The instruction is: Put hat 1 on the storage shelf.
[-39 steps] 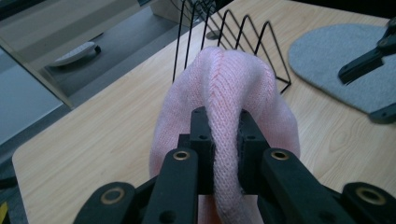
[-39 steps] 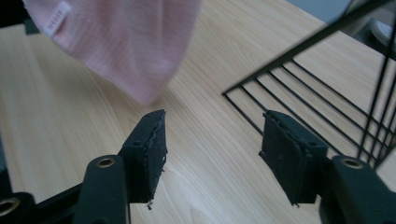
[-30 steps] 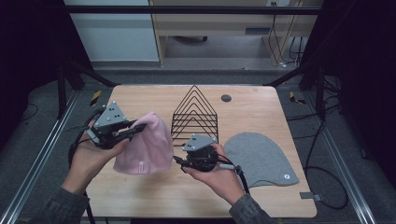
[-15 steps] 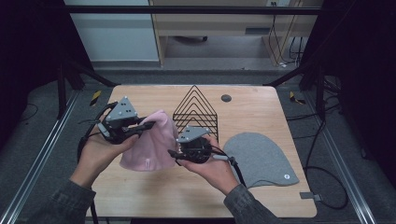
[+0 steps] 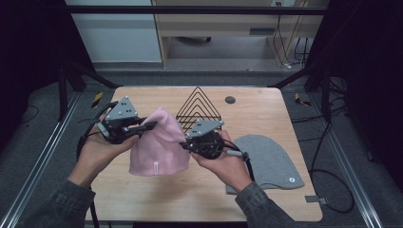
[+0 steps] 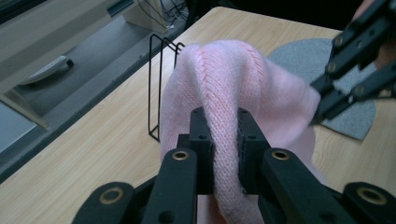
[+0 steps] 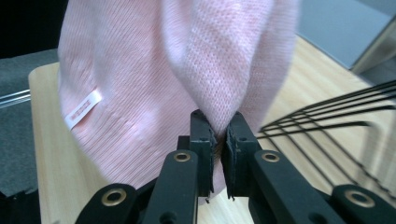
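Two knitted hats are what we count on the wooden table [image 5: 209,190]: one pink hat [image 5: 159,145], lifted between the grippers above the table's left half, and one grey hat [image 5: 268,161], lying flat on the right half near the front edge. We note one small white label [image 7: 83,108] sewn to the pink hat near its rim. Two hand-held grippers are in use. The left gripper [image 6: 219,149] is clamped on a thick fold of the pink hat, the knit bunched between its two black jaws. The right gripper [image 7: 218,140] has just been closing its jaws, and in its own view they now pinch a narrow fold of the same pink hat; from the left gripper view we see it biting the hat's far side. One black wire rack [image 5: 199,107], made of triangular loops, stands upright at the middle back of the table, just behind the pink hat. One small dark round disc [image 5: 230,99] lies on the table just right of the rack.
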`<state>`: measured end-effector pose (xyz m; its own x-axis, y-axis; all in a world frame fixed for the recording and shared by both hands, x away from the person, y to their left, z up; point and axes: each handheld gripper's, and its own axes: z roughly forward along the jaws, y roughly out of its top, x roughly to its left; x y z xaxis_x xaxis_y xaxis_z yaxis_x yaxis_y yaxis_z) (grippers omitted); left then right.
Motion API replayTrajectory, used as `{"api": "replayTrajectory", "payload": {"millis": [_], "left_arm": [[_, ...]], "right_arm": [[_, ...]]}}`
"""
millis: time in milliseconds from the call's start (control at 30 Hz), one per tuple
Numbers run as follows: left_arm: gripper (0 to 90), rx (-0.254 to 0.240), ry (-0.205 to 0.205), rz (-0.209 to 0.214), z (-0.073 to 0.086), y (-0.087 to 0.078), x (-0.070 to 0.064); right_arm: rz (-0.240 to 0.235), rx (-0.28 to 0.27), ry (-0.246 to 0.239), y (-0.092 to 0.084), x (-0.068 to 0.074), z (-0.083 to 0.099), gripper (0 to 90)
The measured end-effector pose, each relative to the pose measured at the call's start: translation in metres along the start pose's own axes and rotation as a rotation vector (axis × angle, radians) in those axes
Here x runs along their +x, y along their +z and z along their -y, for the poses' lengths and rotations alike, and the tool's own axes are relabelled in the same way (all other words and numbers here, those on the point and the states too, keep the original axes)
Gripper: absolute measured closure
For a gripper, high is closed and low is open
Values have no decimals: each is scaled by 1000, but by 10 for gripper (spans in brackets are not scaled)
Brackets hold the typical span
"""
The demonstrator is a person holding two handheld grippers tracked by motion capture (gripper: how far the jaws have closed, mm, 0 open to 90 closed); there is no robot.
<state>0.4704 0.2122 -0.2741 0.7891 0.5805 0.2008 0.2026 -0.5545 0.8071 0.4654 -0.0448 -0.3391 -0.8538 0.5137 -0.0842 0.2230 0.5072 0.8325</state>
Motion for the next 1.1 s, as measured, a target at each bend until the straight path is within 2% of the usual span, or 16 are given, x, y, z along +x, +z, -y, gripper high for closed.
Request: {"api": "replayTrajectory", "payload": {"millis": [100,267,300,367,467,567,733,767,800,867,933,1033,1100], "left_arm": [[797,-8,-2,9,-4,1,2],[796,-21,-8,19,-15,5,3],[793,-29,-22,28,-19,6,4],[792,-33,-34,27,-21,7,4],[791,-23,-30,28,-28,10,6],[791,-34,-31,29,-38,11,6],[791,-65,-24,14,-60,8,10],[790,-81,-21,4,-71,7,14],[790,-81,-21,4,-71,7,14],[789,-111,-27,0,-87,7,22],[789,-129,-33,-2,-97,8,28],[789,-145,-37,-3,-107,11,34],[789,-158,-37,-5,-115,15,39]], "right_arm": [[21,2,-8,-13,-7,-7,841],[43,9,-18,-24,-13,-14,841],[47,7,-17,-27,-15,-16,841],[48,7,-17,-28,-16,-16,841],[51,10,-10,-30,-19,-16,840],[57,12,-6,-32,-22,-17,840],[80,-10,-11,-44,-28,-29,838],[97,-16,-19,-49,-32,-36,839],[97,-16,-19,-49,-32,-36,839],[121,-30,-21,-58,-40,-47,839],[139,-38,-23,-63,-47,-55,838],[157,-42,-27,-68,-54,-62,838],[180,-48,-28,-72,-66,-71,838]]}}
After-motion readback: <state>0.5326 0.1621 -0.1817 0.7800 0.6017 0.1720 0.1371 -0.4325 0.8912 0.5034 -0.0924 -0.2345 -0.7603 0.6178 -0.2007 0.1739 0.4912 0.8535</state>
